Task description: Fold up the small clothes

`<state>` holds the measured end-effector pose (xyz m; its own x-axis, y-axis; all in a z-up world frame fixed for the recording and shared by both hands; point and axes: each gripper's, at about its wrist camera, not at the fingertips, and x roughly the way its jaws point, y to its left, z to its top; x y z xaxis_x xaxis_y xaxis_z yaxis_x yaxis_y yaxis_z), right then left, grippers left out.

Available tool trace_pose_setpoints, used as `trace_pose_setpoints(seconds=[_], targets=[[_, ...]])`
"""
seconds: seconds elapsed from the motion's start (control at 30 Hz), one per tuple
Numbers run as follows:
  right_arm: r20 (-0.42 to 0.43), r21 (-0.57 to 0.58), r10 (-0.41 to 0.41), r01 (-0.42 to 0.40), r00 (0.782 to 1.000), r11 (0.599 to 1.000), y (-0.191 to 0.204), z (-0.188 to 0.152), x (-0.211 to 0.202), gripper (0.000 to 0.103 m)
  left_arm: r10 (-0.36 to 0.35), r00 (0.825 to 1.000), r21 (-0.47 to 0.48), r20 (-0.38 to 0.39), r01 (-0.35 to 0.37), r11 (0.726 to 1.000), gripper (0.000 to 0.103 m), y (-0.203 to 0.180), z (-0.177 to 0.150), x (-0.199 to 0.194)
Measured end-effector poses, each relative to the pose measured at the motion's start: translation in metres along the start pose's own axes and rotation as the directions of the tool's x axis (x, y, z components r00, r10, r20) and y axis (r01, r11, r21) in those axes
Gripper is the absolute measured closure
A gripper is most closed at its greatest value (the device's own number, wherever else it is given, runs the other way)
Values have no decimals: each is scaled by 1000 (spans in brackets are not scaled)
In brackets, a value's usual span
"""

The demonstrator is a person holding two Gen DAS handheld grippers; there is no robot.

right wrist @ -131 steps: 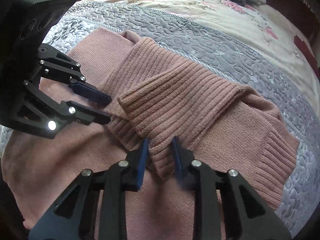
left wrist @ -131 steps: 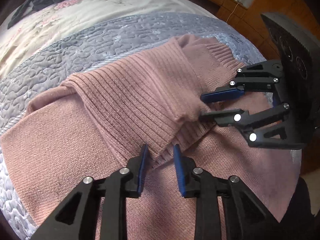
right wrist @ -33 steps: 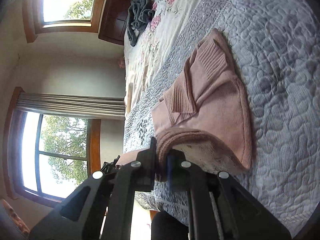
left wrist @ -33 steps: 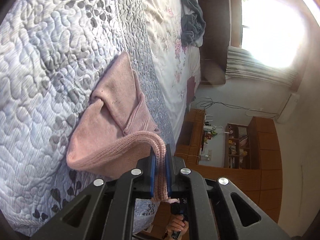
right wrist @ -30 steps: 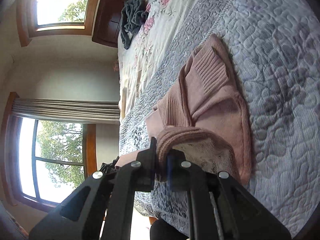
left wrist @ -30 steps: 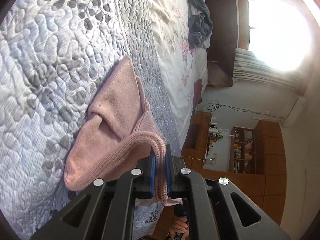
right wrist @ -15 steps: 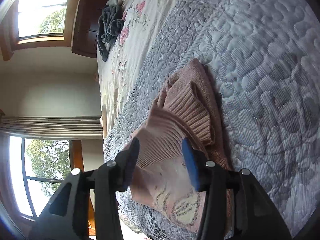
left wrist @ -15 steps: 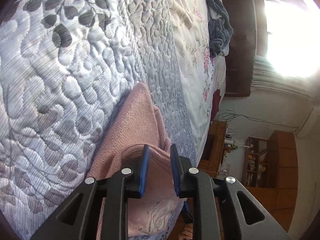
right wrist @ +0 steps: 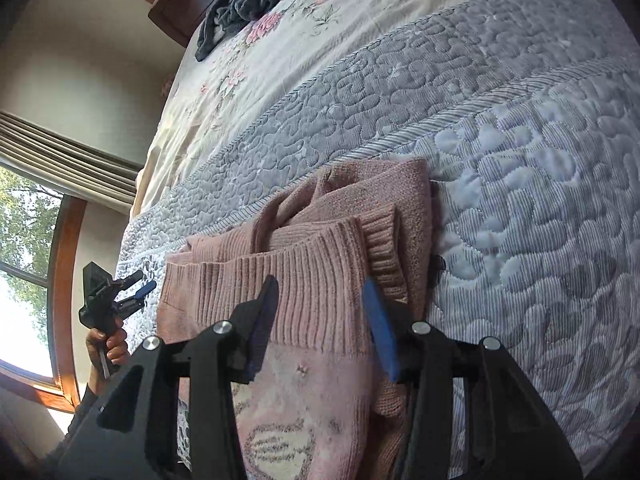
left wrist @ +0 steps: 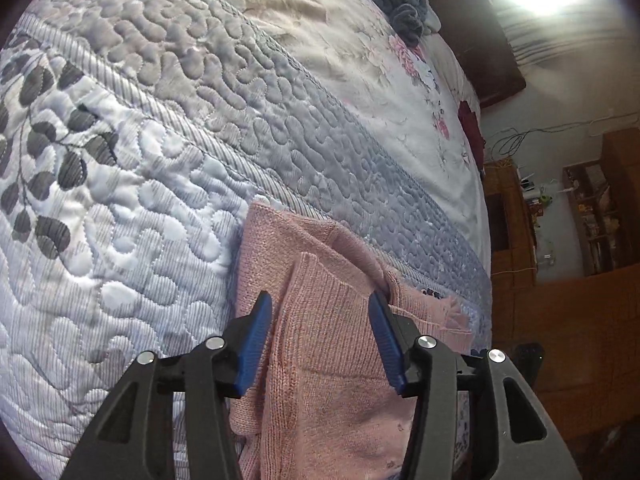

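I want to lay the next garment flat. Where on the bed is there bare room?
The pale quilted patch right of the folded pink sweater is free, as is the leaf-print quilt on its other side. The grey clothes crowd the floral sheet's far end.

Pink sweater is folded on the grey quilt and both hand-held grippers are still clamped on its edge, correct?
Not quite. The pink sweater does lie folded on the grey quilt, but neither tool is clamped. The right hand-held gripper has its jaws spread wide in the right wrist view, and the left hand-held gripper stands open in the left wrist view. Both have let go.
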<state>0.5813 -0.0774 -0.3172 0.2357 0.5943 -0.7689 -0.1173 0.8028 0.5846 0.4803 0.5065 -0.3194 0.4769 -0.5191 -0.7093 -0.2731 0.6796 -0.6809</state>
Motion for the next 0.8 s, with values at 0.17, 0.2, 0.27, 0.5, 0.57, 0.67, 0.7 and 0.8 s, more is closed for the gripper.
trace_pose_setpoints(seconds=[0.17, 0.2, 0.27, 0.5, 0.57, 0.67, 0.7, 0.8], targets=[[-29, -28, -46, 45, 999, 999, -2, 7, 17, 58, 124, 989, 82, -82, -118, 990, 46, -8, 4, 32], [-33, -29, -47, 46, 998, 999, -3, 6, 19, 58, 138, 987, 96, -88, -129, 987, 45, -10, 3, 35], [-34, -47, -49, 47, 998, 998, -2, 4, 20, 59, 144, 986, 132, -85, -132, 983, 48, -15, 0, 36], [8, -97, -68, 68, 998, 993, 8, -10, 8, 95, 128, 991, 151, -47, -119, 981, 93, -19, -13, 29], [32, -102, -58, 61, 998, 993, 12, -13, -1, 96, 89, 996, 137, -18, -85, 987, 93, -20, -14, 19], [71, -110, -39, 47, 997, 993, 20, -16, -19, 96, 32, 999, 152, 31, -36, 988, 94, -30, -18, -4], [84, -118, -37, 47, 996, 992, 24, -16, -25, 96, 15, 999, 162, 50, -23, 987, 94, -35, -18, -14], [135, -143, -25, 44, 991, 989, 39, -8, -45, 96, -32, 994, 183, 108, 12, 983, 94, -51, -9, -41]])
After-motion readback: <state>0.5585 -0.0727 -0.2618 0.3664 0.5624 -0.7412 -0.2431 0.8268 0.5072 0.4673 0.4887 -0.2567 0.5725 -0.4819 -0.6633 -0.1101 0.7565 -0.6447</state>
